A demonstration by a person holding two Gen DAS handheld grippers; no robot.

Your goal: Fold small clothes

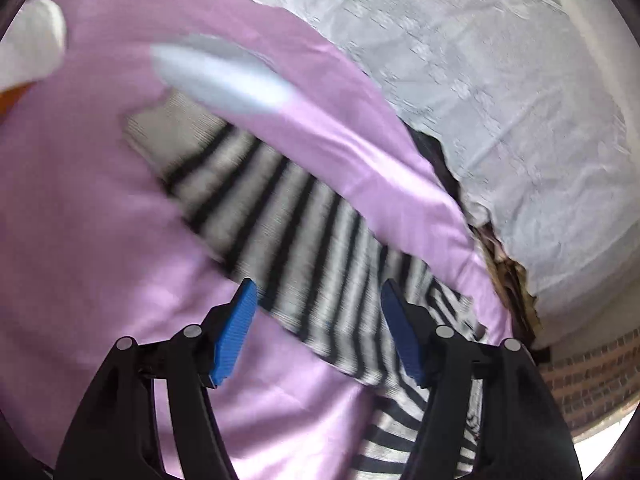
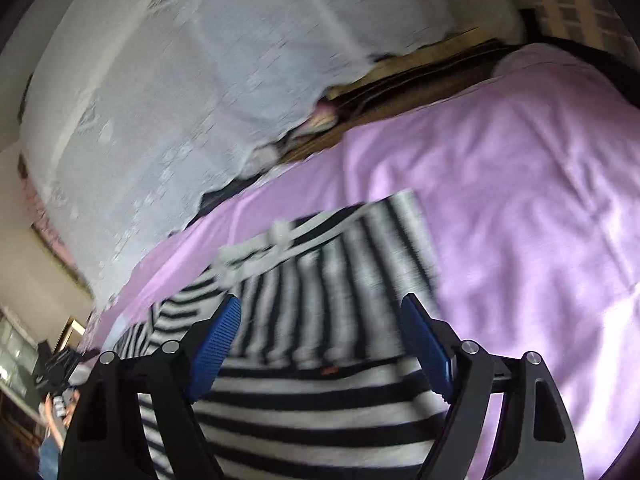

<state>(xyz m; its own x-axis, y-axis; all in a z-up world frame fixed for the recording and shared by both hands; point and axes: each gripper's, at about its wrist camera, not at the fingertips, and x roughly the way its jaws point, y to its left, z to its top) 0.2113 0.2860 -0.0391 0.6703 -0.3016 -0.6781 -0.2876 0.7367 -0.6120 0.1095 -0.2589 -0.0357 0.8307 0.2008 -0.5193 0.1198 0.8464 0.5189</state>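
Observation:
A black-and-white striped garment (image 1: 288,216) lies on a lilac bedsheet (image 1: 80,200), blurred in the left wrist view. My left gripper (image 1: 318,286) hovers over the garment's near part, open, with nothing between its blue pads. In the right wrist view the striped garment (image 2: 340,248) lies partly folded, one layer's stripes running across those of the layer below. My right gripper (image 2: 320,300) stands open above it, its pads wide apart and empty. A small white trim (image 2: 256,254) shows at the garment's far edge.
A blurred pale blue oblong thing (image 1: 224,76) lies on the sheet beyond the garment, and a white thing (image 1: 32,40) sits at the far left. A white lace curtain (image 2: 180,80) hangs past the bed's wooden edge (image 2: 420,80). Lilac sheet (image 2: 520,200) spreads to the right.

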